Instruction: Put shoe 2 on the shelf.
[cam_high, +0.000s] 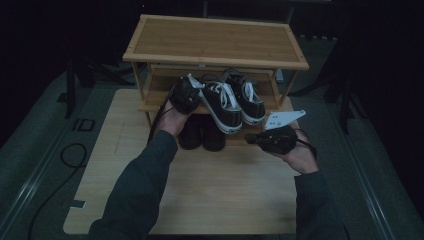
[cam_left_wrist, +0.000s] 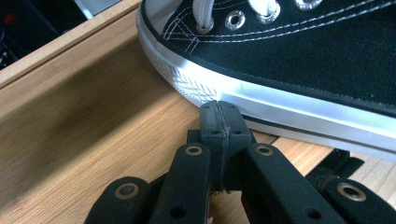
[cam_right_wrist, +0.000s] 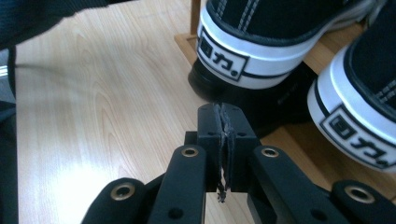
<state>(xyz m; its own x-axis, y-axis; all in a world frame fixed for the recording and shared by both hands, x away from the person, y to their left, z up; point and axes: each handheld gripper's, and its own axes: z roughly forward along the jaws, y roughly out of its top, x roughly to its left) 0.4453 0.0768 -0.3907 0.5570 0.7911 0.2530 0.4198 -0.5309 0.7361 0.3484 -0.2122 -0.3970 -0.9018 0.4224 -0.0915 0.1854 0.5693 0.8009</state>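
Two black canvas sneakers with white laces and white rubber soles stand side by side on the middle shelf of a bamboo shoe rack (cam_high: 215, 40): the left sneaker (cam_high: 220, 106) and the right sneaker (cam_high: 248, 97). My left gripper (cam_high: 196, 99) is shut and empty. Its tips (cam_left_wrist: 219, 108) sit against the white sole edge of the left sneaker (cam_left_wrist: 299, 51), just above the shelf board (cam_left_wrist: 93, 126). My right gripper (cam_high: 251, 138) is shut and empty too. It hovers low in front of the rack, its tips (cam_right_wrist: 223, 112) just short of the sneaker heels (cam_right_wrist: 247, 42).
A pair of dark shoes (cam_high: 202, 134) sits on the rack's lowest level under the sneakers, also seen as dark shoes (cam_right_wrist: 275, 100) in the right gripper view. The rack stands on a light wooden tabletop (cam_high: 225, 195). A cable (cam_high: 70, 155) lies left of the table.
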